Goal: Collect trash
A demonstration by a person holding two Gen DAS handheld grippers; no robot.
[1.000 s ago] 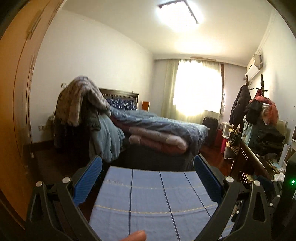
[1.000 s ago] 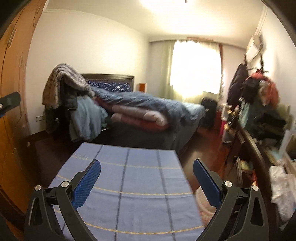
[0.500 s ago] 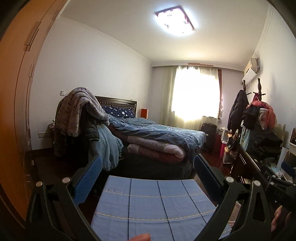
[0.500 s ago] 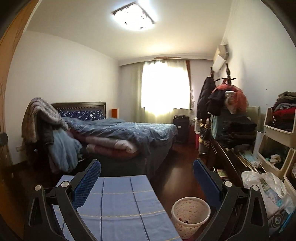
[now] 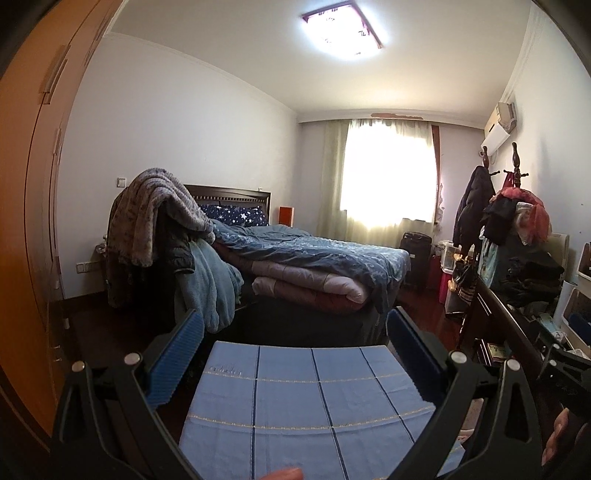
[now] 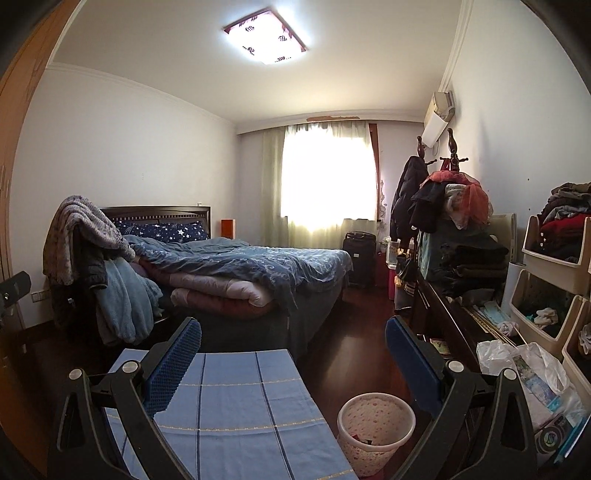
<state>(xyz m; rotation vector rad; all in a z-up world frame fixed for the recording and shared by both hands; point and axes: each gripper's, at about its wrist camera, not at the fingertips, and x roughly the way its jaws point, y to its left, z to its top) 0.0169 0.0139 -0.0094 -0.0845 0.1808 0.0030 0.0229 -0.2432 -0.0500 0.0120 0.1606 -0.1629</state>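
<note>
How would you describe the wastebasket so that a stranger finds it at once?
Start at the blue checked tablecloth in the foreground. Beside its right edge, on the dark wood floor, stands the wastebasket. It is the only round, pale pink, perforated container there, open-topped.

Ceiling lamp (image 6: 265,36) and window (image 6: 327,181) glare (fisheye-bent edges); floor dim.
</note>
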